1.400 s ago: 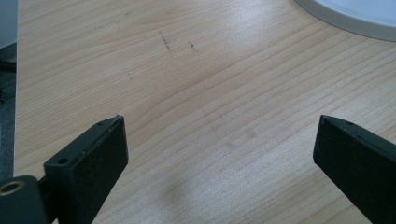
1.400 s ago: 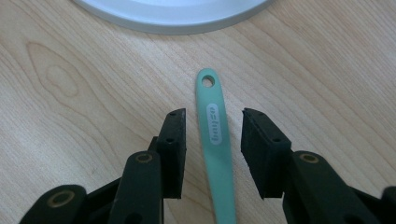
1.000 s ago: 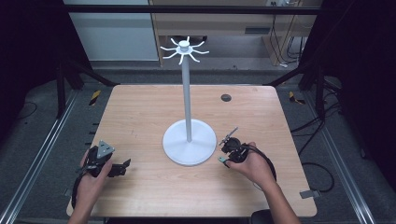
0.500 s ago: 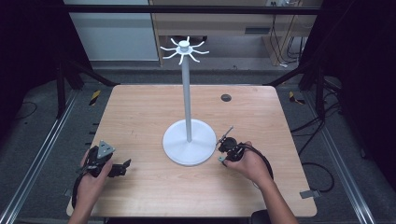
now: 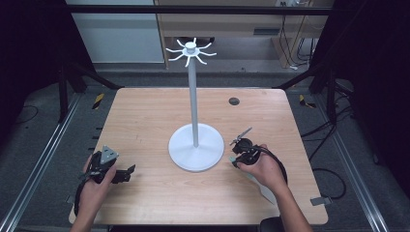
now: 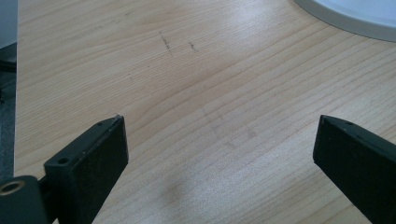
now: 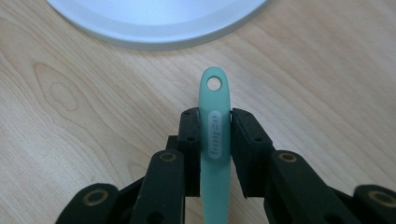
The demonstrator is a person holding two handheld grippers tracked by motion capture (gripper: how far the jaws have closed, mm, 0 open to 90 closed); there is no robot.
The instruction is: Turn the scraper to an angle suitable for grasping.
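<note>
One white stand [image 5: 195, 145], one mint-green handle [image 7: 215, 140], two tools, one dark grommet [image 5: 234, 101] in desk [image 5: 145, 116].

Right tool [image 5: 240, 151] near desk's right side, just beside stand's round base; jaws have just been closing, now pinching green handle between pads. Left tool [image 6: 219, 154] spread wide, nothing between jaws, low over bare wood near front-left corner.

Wide bare wood left of and behind stand.

Handle: slim, mint green, hanging hole at tip, pale oval label; tip points toward base, not touching.
</note>
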